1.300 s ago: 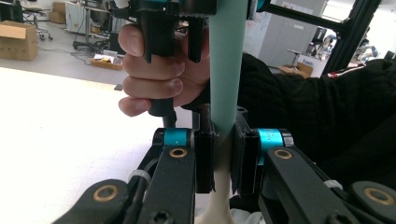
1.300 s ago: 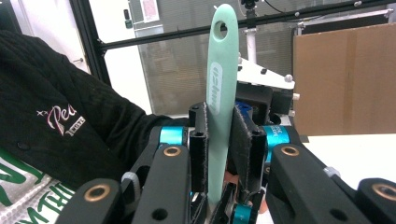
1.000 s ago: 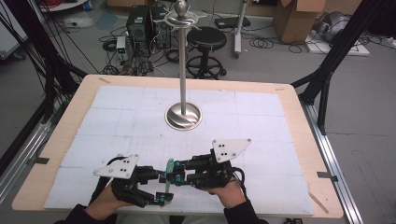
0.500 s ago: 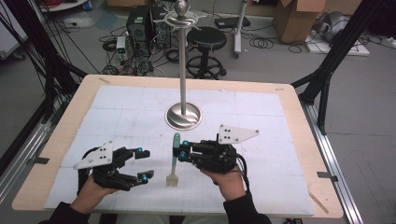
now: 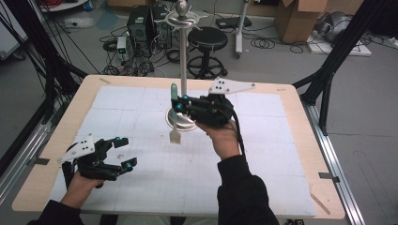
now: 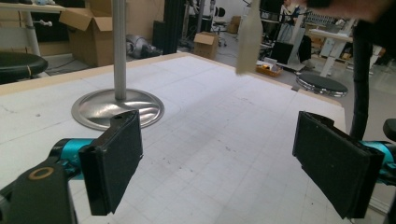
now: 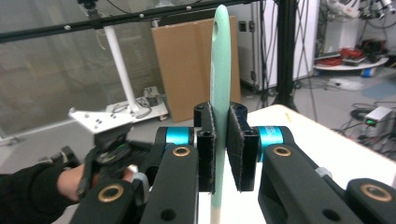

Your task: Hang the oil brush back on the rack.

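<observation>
gripping a green-handled brush (image 5: 174, 114), right gripper (image 5: 180, 107) hangs beside the stand (image 5: 182, 70).

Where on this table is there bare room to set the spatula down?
The white mat lies bare left of the stand's base, and again right of the right forearm out to the table's edge. It is crowded around the base, where the spatula hangs, and at the left tongs.

A high camera is looking forward and down over the table (image 5: 141, 187). Each gripper camera is peering closely along its own jaws. Both the left gripper view and high view are sharing the metal stand (image 6: 119, 46).
</observation>
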A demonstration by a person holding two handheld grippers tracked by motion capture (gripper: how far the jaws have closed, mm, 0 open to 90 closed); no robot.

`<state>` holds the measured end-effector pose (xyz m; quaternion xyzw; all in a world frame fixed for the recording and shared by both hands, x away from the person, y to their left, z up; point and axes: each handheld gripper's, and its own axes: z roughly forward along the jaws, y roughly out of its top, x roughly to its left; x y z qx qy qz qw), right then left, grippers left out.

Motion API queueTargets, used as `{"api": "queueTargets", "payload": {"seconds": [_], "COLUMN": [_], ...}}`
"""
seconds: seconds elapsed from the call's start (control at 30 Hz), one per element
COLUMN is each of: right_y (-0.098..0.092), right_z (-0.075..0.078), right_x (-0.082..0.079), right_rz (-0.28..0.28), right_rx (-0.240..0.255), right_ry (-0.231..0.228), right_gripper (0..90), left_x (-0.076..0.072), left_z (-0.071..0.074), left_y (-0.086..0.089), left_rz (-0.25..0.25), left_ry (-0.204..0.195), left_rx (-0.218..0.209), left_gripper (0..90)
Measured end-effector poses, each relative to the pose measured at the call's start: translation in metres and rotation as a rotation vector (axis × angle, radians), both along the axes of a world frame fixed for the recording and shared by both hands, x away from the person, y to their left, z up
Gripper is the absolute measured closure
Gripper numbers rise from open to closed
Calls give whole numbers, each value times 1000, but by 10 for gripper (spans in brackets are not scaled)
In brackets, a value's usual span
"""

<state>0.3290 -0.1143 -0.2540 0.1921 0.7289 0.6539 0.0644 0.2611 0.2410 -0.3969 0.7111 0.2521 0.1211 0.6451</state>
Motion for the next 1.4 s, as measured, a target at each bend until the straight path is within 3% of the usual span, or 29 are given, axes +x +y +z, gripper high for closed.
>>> {"api": "queueTargets", "payload": {"seconds": [0.07, 0.17, 0.37, 0.6, 0.73, 0.87, 1.0, 1.4], "right_y": [1, 4, 9, 14, 16, 19, 19, 13], "right_z": [4, 21, 46, 65, 70, 73, 75, 69], "right_x": [3, 18, 41, 62, 71, 79, 83, 95], "right_rz": [-3, -11, -51, -81, -84, -89, -84, -125], "right_rx": [0, 2, -15, -38, -18, -29, 2, -4], "right_ry": [-8, -12, -25, -17, -13, -2, 6, 57], "right_gripper": [827, 826, 826, 826, 826, 826, 826, 825], "left_x": [0, 2, 4, 5, 5, 5, 5, 5], "left_z": [-2, -4, -3, -4, -4, -5, -5, -5], "left_y": [2, 6, 16, 21, 21, 21, 20, 21], "left_rz": [1, 11, 28, 41, 37, 33, 25, 30], "left_ry": [5, 14, 23, 34, 37, 39, 48, 43], "left_rx": [2, -1, -44, -63, -60, -57, -56, -48], "left_gripper": [166, 168, 169, 171, 171, 171, 175, 176]}}
